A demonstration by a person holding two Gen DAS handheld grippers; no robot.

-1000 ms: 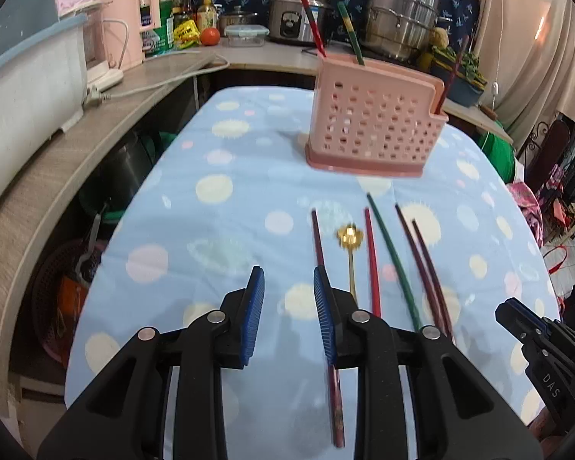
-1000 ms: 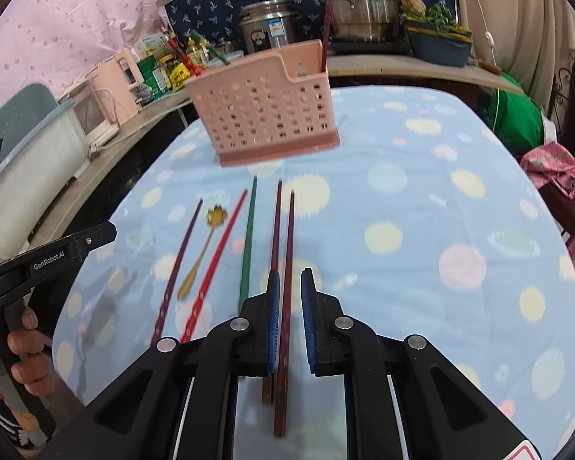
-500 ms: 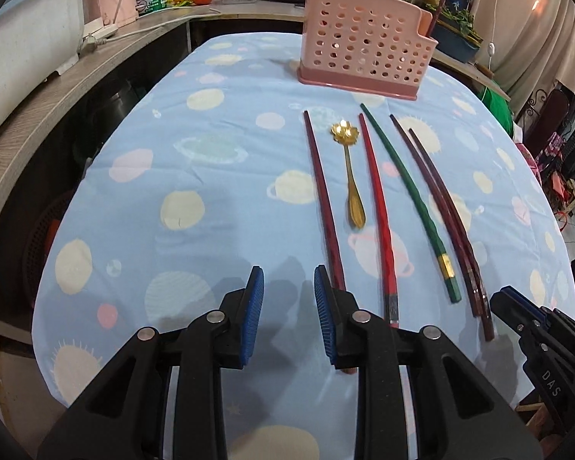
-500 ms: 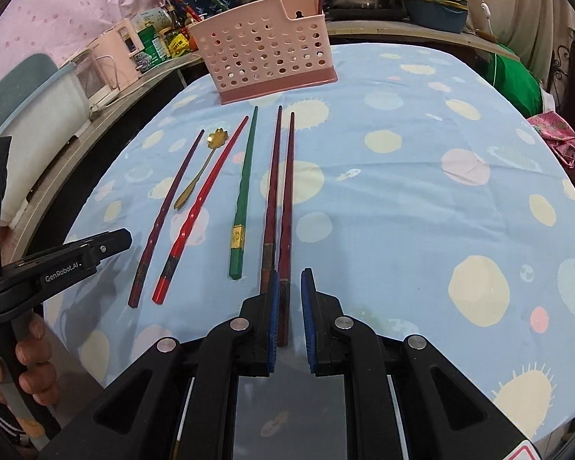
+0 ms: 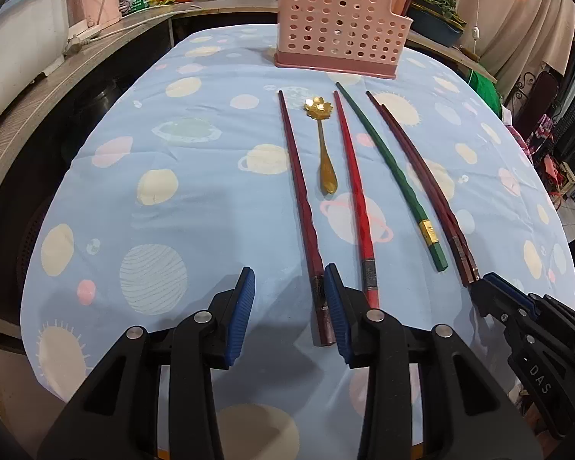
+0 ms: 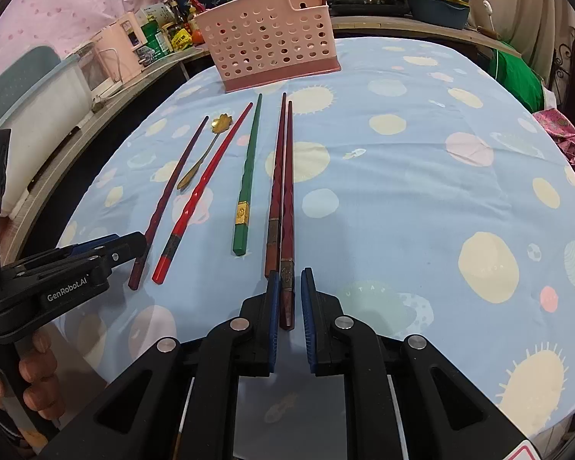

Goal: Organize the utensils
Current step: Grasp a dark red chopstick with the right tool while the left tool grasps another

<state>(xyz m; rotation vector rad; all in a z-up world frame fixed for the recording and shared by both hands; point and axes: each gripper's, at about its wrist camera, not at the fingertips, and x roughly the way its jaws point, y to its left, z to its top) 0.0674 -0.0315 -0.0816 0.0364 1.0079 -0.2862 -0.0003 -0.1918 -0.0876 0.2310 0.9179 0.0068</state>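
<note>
Open cloth [image 5: 180, 176] lies toward ten o'clock of the left gripper [image 5: 289, 283]; chopsticks [image 5: 350, 176] crowd one o'clock, and the pink holder [image 5: 341, 34] blocks twelve.

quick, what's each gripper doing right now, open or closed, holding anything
Left gripper: open, holding nothing; a dark red chopstick lies by its right finger.
Right gripper: narrowly open around the end of the rightmost chopstick, not clamped.

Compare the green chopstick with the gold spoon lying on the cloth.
The green chopstick is long, straight and green, with a gold band near its close end; the gold spoon is much shorter, all gold, with a flower-shaped bowl. The chopstick lies right of the bright red chopstick, the spoon left of it. Both lie flat on the cloth, pointing toward the pink basket, untouched by either hand-held gripper.
</note>
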